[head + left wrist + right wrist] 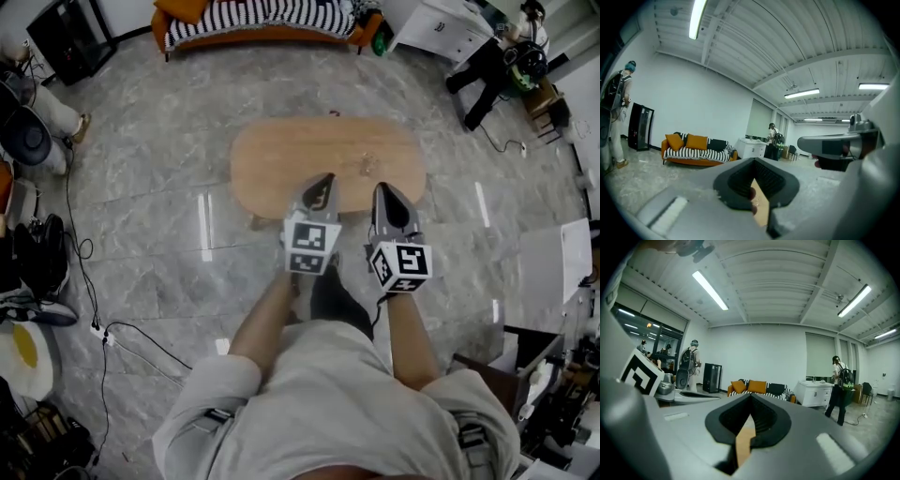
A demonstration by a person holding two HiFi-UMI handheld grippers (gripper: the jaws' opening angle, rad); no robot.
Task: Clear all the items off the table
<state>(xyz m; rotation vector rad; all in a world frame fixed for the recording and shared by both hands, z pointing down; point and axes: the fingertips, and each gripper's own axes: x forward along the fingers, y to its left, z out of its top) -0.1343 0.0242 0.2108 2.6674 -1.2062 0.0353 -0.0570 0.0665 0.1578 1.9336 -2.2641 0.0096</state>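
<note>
An oval wooden table (281, 159) stands on the grey marble floor ahead of me. A small pale, clear-looking item (367, 167) lies on its right half, and a tiny red thing (334, 113) shows at its far edge. My left gripper (322, 180) and right gripper (383, 189) hover side by side over the table's near edge, both pointing forward. Each is shut with nothing held. In the left gripper view the left gripper (755, 176) shows only a thin strip of table wood between its dark pads. The right gripper (749, 414) looks the same in its own view.
A striped sofa (262, 17) with orange cushions stands beyond the table. A white cabinet (439, 26) and a person (489, 64) are at the far right. Cables (86, 272) trail over the floor at left. An open box (506, 373) stands at the lower right.
</note>
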